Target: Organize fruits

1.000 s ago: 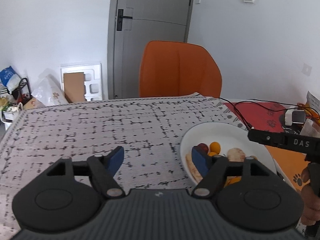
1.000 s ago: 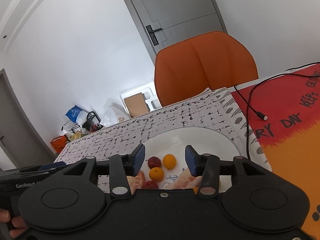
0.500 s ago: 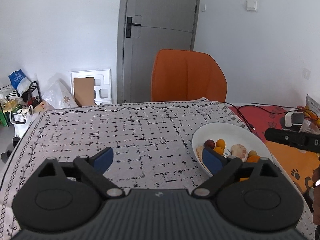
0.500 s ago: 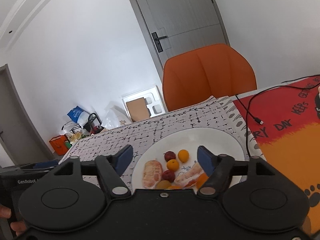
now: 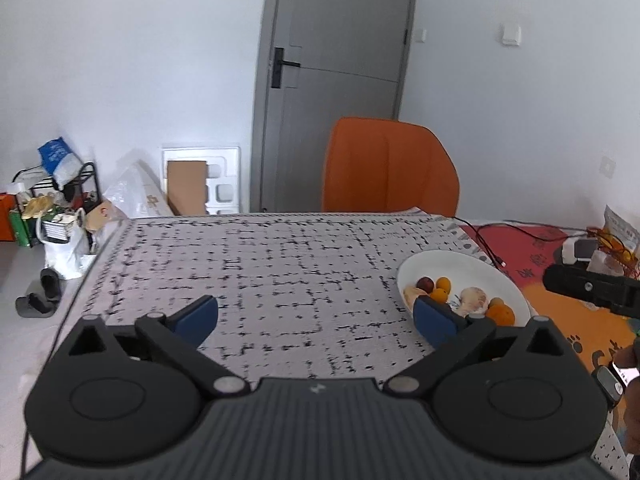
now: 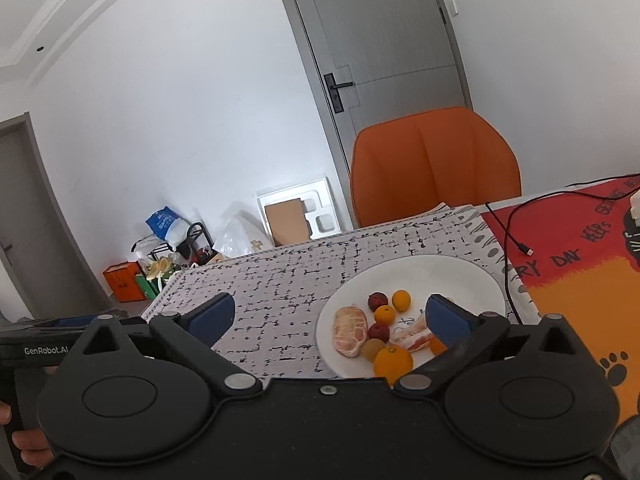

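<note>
Your two handheld grippers: black housings, blue pads.

Your left gripper (image 5: 316, 318) has a ribbed dark-grey body, round black discs either side, silver pivot screws and blue-padded fingers (image 5: 434, 316). Your right gripper (image 6: 328, 318) is smooth black, built the same, with one screw at its centre. In the right view, white "GenRobot.AI" lettering marks the left unit's side. A dark watch sits on your wrist (image 5: 610, 384).
</note>
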The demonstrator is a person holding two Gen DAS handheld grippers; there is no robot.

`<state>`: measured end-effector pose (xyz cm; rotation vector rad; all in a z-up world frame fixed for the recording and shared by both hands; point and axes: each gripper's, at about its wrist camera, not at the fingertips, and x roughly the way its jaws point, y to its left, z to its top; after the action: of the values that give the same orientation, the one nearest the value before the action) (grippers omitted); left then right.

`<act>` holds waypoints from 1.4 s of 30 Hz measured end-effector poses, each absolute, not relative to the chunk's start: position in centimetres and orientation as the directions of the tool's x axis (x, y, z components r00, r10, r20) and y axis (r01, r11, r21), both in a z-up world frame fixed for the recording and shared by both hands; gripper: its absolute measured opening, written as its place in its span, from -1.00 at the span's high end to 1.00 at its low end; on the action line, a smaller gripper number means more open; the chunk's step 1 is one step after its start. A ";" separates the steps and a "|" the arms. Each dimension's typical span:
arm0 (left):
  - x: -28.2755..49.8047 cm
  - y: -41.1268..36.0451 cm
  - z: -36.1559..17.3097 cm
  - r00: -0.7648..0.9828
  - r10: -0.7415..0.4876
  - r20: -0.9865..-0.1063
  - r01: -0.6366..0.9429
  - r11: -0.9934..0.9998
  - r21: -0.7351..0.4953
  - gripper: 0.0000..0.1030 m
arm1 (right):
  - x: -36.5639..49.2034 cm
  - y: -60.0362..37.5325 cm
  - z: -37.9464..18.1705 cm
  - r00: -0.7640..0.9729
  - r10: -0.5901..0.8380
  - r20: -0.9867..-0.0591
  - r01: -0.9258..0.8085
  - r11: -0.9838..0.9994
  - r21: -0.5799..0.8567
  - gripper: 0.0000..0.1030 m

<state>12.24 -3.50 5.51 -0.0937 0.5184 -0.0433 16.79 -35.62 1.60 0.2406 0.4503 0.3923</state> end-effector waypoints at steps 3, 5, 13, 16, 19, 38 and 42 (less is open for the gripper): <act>10.6 -2.8 6.2 0.879 -0.049 -0.475 0.004 0.995 -0.096 -1.00 | 15.7 -35.5 1.9 0.826 0.423 -0.373 -0.314 0.894 0.320 -1.00; 9.6 -2.3 6.6 0.883 -0.037 -0.467 -0.002 0.996 -0.084 -1.00 | 14.9 -35.3 2.2 0.824 0.425 -0.374 -0.317 0.894 0.316 -1.00; 5.5 0.1 8.3 0.903 0.015 -0.429 -0.048 0.997 -0.066 -1.00 | 11.6 -34.7 3.2 0.829 0.431 -0.357 -0.341 0.895 0.290 -1.00; 4.4 0.8 8.6 0.910 0.030 -0.414 -0.063 0.996 -0.065 -1.00 | 10.8 -34.3 3.5 0.829 0.433 -0.354 -0.350 0.895 0.277 -1.00; 3.4 1.2 8.6 0.911 0.041 -0.409 -0.073 0.995 -0.064 -1.00 | 10.0 -33.9 3.8 0.828 0.436 -0.353 -0.357 0.895 0.267 -1.00; -0.6 1.0 6.7 0.903 0.018 -0.430 -0.045 0.998 -0.053 -1.00 | 5.5 -31.9 3.3 0.833 0.425 -0.356 -0.376 0.905 0.200 -1.00; -0.5 0.8 6.0 0.897 0.015 -0.443 -0.039 0.998 -0.046 -1.00 | 4.8 -31.6 3.0 0.834 0.427 -0.349 -0.384 0.904 0.188 -1.00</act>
<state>-0.47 0.85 6.04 -0.0541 0.4581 0.0277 4.82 -31.65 2.96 0.1117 0.3955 0.4303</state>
